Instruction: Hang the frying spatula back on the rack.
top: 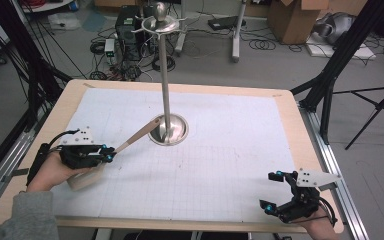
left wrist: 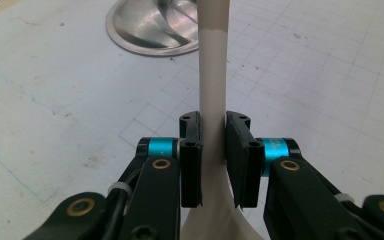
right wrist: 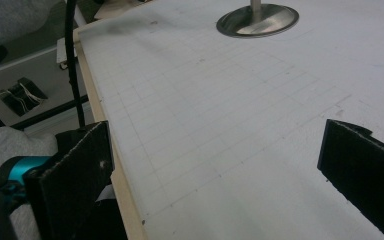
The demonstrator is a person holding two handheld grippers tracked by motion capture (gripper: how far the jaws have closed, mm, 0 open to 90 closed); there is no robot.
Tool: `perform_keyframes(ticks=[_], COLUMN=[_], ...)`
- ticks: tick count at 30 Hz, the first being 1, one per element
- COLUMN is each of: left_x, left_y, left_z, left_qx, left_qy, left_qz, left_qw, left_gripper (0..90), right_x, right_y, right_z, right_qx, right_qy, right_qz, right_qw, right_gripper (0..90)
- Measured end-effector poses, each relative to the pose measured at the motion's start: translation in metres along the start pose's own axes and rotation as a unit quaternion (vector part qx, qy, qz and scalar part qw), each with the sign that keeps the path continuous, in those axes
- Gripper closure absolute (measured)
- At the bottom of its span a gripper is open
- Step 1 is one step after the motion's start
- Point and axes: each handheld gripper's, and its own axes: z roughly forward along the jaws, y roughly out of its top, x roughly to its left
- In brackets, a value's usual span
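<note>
A pale spatula (top: 130,141) is being held by the left gripper (top: 109,153) at the near left of the table (top: 70,100), with both jaws being pressed against the narrow part of its handle, as is seen in the left gripper view, where the handle (left wrist: 213,90) is running up between the pads (left wrist: 191,160) toward the top of the frame. The broad end of the spatula is being kept down by the hand (top: 55,172) (partly hidden under the gripper), while the thin end is being pointed up and away toward the base (top: 169,131) of the metal stand (top: 165,65), just beside it; whether they are touching cannot be told. The stand is being seen upright near the middle of the gridded mat (top: 220,150), with small hooks at its top. The right gripper (top: 274,192) is being held at the near right edge of the table, well apart from the spatula, with its jaws being kept wide and nothing between them; in the right gripper view the two pads (right wrist: 75,175) are being shown far apart over the mat (right wrist: 220,125), with the base (right wrist: 257,20) farther off.
</note>
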Motion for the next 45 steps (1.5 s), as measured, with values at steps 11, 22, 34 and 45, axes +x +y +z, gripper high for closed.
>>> perform_keyframes(ticks=[11,22,34,45], left_x=[0.001,-0.001,0.008,0.015], left_y=[0.001,0.004,0.012,0.023], left_z=[-0.009,-0.009,-0.027,-0.045], left_qx=[-0.019,-0.034,-0.043,-0.045], left_qy=[-0.001,-0.025,-0.021,-0.016], left_qz=[-0.015,-0.009,-0.018,-0.011], left_qw=[0.9997,0.9991,0.9987,0.9988], left_gripper=[77.1,77.1,77.2,77.2], right_x=[-0.001,-0.003,-0.006,-0.009], right_y=[0.0,0.002,0.006,0.007], right_z=[-0.001,-0.001,-0.004,0.003], right_qx=[-0.001,-0.01,-0.026,-0.019], right_qy=[0.001,0.005,0.007,0.015], right_qz=[0.002,0.002,0.002,0.001], right_qw=[1.0,0.9999,0.9996,0.9997], right_gripper=[0.5,0.5,0.5,0.5])
